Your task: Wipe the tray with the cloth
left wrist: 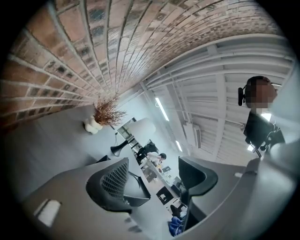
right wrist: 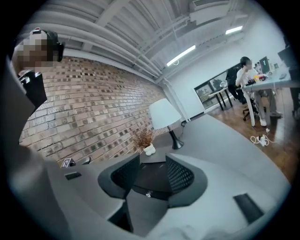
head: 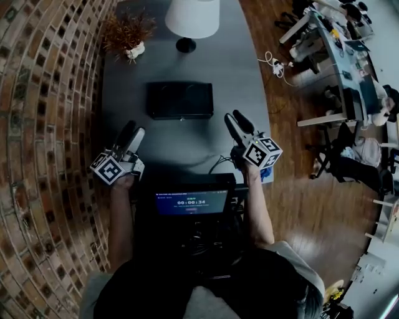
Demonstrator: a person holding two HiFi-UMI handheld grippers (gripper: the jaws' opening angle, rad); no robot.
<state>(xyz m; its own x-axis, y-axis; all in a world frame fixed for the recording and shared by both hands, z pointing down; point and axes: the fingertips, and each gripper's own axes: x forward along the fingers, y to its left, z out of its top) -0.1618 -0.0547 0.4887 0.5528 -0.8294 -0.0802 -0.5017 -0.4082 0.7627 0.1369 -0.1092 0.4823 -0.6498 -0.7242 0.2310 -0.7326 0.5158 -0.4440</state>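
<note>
The black tray (head: 180, 99) lies flat on the grey desk (head: 246, 68), apart from both raised tools: the left tool (head: 133, 134) gapes empty, and the right tool (head: 234, 118) is narrowly parted, gripping nothing.

The tray (head: 180, 99) lies on the table (head: 243, 75) ahead of my left gripper (head: 136, 131) and right gripper (head: 234, 116), the lamp (head: 192, 17) stands behind it, the plant (head: 128, 32) left of the lamp, and the wall (head: 50, 93) runs along the table's left
</note>
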